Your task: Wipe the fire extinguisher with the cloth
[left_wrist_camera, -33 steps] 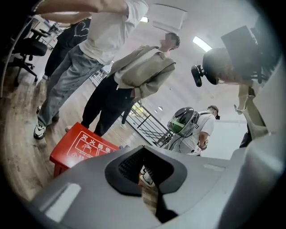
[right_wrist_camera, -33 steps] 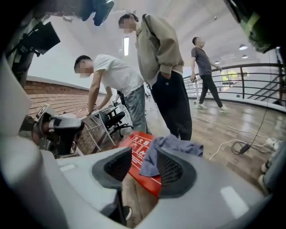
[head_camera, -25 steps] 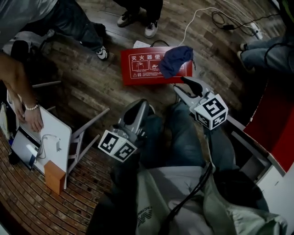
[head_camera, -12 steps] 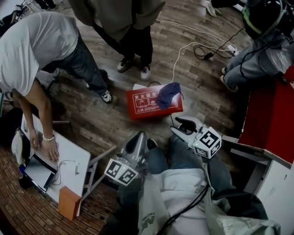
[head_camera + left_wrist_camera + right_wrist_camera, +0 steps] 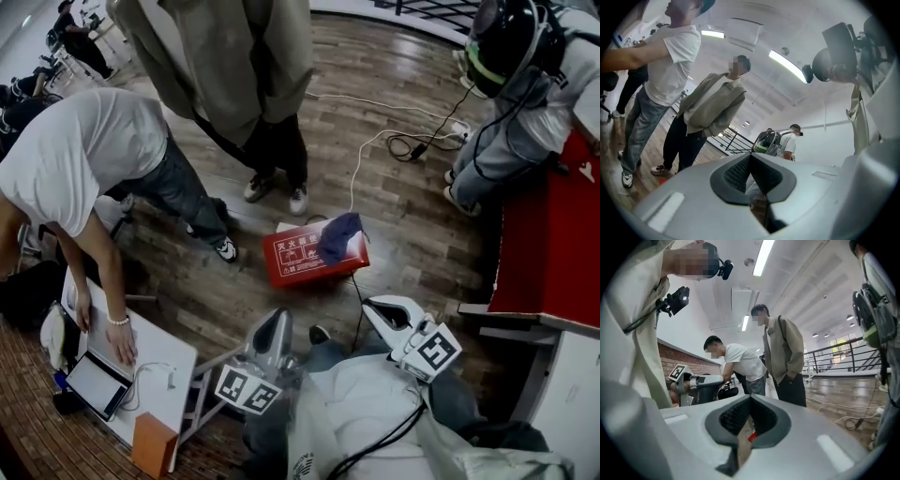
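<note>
Right claw [image 5: 377, 306] higher, cloth [image 5: 339, 236] well apart.

One cloth [image 5: 339, 236]; one red box [image 5: 296, 259]

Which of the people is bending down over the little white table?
The person in the white T-shirt, leaning with a hand on the white table. The person in the beige jacket stands upright, away from it.

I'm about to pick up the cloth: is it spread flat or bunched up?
Bunched up: the dark blue cloth lies crumpled in a heap on the red box, not laid flat.
</note>
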The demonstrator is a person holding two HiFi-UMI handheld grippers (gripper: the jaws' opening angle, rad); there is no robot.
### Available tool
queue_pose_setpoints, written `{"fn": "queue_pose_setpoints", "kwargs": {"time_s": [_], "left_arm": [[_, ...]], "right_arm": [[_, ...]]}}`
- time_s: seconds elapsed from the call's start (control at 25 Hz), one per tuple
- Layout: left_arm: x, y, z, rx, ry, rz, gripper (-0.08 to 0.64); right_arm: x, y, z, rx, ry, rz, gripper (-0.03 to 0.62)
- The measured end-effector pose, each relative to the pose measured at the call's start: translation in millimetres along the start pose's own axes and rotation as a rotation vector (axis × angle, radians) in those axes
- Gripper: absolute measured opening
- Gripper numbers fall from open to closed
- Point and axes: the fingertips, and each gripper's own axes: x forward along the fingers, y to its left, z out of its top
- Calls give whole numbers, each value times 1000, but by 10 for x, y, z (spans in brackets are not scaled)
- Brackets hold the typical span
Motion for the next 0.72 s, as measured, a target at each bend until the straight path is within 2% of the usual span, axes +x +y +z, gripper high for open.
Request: {"fn": "queue_pose_setpoints", "kwargs": {"time_s": [0.24, 0.48, 0.72], "left_arm": [[302, -424, -155, -4, -6, 14, 3], [611, -819, -442, -8, -8, 12, 3], [802, -1071, -650, -5, -7, 21, 3]], "right_arm": [[-284, -206, 105, 14, 36, 53, 2], [-633, -580, -29, 3, 60, 63, 2], [-852, -768, -109, 0, 82, 101, 2]]}}
